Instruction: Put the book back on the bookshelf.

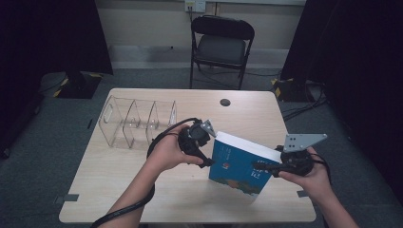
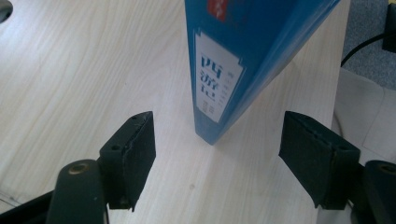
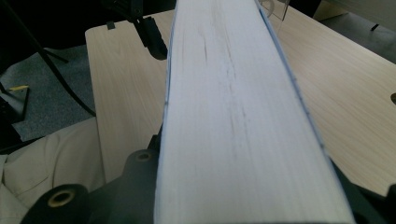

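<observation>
The thick blue-covered paperback book (image 1: 242, 166) stands tilted on the pale wooden tabletop (image 1: 190, 194) at about four o'clock, apparently clamped (page edge showing) in the right gripper (image 1: 268, 167); the left gripper (image 2: 217, 154) has its fingers (image 2: 135, 149) apart, the spine between them untouched.

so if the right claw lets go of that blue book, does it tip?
Probably: the blue book stands tilted on a lower corner. Its thick page block suggests stiff and fairly heavy. The left claw is open around the spine, not touching.

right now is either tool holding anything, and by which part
The right tool clamps the thick blue paperback book across its page edge. The left tool is open, its jaws apart from the book's spine corner.
</observation>
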Demonstrator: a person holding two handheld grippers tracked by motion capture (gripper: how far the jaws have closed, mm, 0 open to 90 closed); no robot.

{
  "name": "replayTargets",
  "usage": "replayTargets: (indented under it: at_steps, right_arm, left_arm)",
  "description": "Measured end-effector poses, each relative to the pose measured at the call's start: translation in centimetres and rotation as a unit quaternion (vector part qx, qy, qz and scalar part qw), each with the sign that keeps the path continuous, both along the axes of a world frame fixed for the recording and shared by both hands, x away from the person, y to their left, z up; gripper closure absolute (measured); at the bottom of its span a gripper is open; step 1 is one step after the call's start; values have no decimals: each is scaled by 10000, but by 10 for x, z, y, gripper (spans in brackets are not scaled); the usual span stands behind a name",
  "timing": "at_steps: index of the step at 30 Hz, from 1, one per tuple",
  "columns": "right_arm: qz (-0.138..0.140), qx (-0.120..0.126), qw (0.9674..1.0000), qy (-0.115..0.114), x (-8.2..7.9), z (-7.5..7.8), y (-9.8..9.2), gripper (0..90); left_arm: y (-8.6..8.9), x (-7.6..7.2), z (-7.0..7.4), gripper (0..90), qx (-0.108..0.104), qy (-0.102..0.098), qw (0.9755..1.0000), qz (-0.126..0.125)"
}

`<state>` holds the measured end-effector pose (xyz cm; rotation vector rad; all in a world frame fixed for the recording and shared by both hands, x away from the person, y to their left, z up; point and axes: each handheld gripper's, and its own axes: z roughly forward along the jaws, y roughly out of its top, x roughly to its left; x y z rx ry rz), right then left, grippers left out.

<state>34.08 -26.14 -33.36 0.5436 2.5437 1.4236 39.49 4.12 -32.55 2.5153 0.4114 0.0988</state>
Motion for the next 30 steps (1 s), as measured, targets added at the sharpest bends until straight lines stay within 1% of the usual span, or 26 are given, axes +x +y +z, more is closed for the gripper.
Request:
replayTargets:
  at_steps: [1,2,6,9,12,13,17,18,23,24,26,27,30]
  right_arm:
    - [0,8,10000,-24,0,0,0,597]
    - [-2,27,10000,-39,0,-1,0,596]
    - [-4,66,10000,-57,-1,-2,-1,592]
    - [7,36,10000,-85,-1,-2,-1,586]
    - [-3,35,10000,-82,-2,-2,-1,579]
    - [-4,31,10000,-82,-2,-3,-1,567]
    - [-45,-18,10000,-74,-2,-5,-3,547]
    - [-54,-14,10000,-62,-2,-6,-4,540]
    - [-87,-8,10000,-35,-2,-7,-7,507]
    - [-108,2,9999,-43,-2,-9,-8,484]
    - [-116,16,9999,-45,-2,-9,-8,475]
    - [-159,35,9999,-32,-1,-11,-9,449]
    - [-182,69,9998,-22,-1,-13,-11,432]
  left_arm:
    - [-1,0,0,268,-13,-8,10000,9]
    - [-2,1,1,267,-6,-58,10000,-26]
    - [-5,2,4,269,35,-100,9999,-84]
    - [-9,1,7,272,41,-121,9998,-143]
    - [-11,1,9,283,47,-128,9998,-149]
    - [-14,0,9,284,95,-150,9997,-172]
    - [-16,1,10,283,76,-141,9997,-186]
    - [-17,1,11,283,86,-155,9996,-227]
    - [-21,2,12,283,103,-165,9995,-257]
    - [-23,2,13,285,128,-178,9993,-298]
    - [-24,2,13,286,116,-168,9994,-284]
    - [-25,2,14,288,116,-182,9994,-281]
    - [-27,2,16,293,97,-179,9994,-297]
